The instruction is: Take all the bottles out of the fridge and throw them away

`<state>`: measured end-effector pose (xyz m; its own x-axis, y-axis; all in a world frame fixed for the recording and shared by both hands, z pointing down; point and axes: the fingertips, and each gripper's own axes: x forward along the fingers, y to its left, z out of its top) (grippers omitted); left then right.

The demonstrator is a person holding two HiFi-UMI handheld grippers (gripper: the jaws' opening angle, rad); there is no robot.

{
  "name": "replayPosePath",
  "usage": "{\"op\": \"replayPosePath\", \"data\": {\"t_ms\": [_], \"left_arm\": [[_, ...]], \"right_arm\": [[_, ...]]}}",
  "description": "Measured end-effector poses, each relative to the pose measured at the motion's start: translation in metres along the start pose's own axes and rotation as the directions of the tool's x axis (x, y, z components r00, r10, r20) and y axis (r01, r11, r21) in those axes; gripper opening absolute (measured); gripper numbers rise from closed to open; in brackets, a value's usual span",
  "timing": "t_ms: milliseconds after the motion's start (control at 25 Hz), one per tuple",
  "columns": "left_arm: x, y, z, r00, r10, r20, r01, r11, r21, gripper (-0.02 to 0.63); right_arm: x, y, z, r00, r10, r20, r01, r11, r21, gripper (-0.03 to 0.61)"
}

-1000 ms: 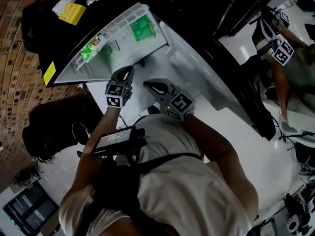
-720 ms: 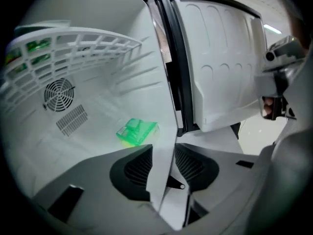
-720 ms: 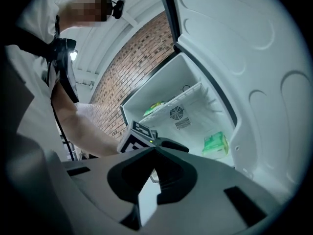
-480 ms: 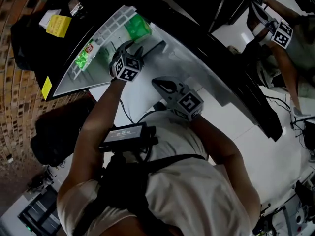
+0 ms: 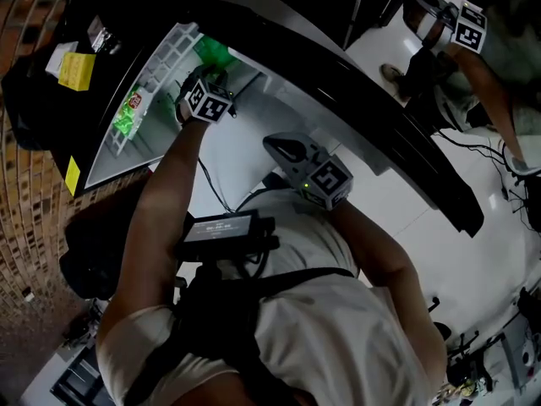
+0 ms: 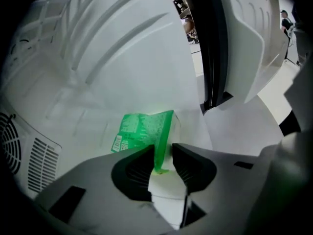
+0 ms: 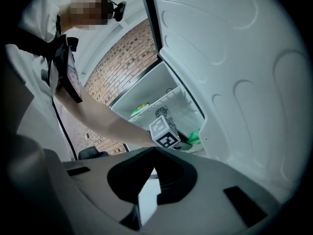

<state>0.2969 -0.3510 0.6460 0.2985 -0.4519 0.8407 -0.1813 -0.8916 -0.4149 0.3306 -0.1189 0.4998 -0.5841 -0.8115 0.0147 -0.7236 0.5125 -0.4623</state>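
The left gripper (image 6: 163,153) is seen reaching down into the open fridge (image 6: 98,58), its jaws partly apart and just now closing. The lower edge of a green bottle (image 6: 142,131) is caught in the gap between the jaw tips. The green edge lies against the left-hand jaw's inner face, while a pale strip is left between it and the other jaw, so no firm clamp is shown. The rest of the bottle lies just beyond the tips, tilted on the white floor of the fridge, near a round fan grille (image 6: 12,141) in the wall. The right gripper (image 7: 155,150) is held outside the fridge, beside the white inner face of the open door (image 7: 234,58). Its jaw tips are brought together and nothing is held between them. Another green item (image 5: 128,115) is seen on a wire shelf higher in the fridge, well apart from both grippers.
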Motion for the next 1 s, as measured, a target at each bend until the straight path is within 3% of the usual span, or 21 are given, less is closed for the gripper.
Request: {"op": "replayPosePath", "data": {"t_ms": [280,720,840,1000], "left_arm": [[-0.025,0.004,0.004,0.998,0.046,0.049,-0.046,0.999,-0.015,0.052],[-0.101,0.01,-0.002,0.966,0.172,0.19,-0.138,0.974,-0.18,0.037],[-0.118,0.006,-0.009,0.959,0.17,0.225,-0.108,0.958,-0.264,0.034],[-0.154,-0.001,0.0,0.934,0.158,0.322,-0.038,0.936,-0.349,0.032]], "right_arm": [[0.008,0.002,0.005,1.0,0.018,-0.001,-0.018,1.0,0.015,0.005],[0.027,0.03,-0.005,0.992,0.11,-0.055,-0.111,0.994,-0.013,0.005],[0.03,0.035,-0.003,0.991,0.122,-0.055,-0.123,0.992,-0.023,0.005],[0.034,0.038,-0.003,0.989,0.131,-0.066,-0.133,0.991,-0.03,0.005]]}}
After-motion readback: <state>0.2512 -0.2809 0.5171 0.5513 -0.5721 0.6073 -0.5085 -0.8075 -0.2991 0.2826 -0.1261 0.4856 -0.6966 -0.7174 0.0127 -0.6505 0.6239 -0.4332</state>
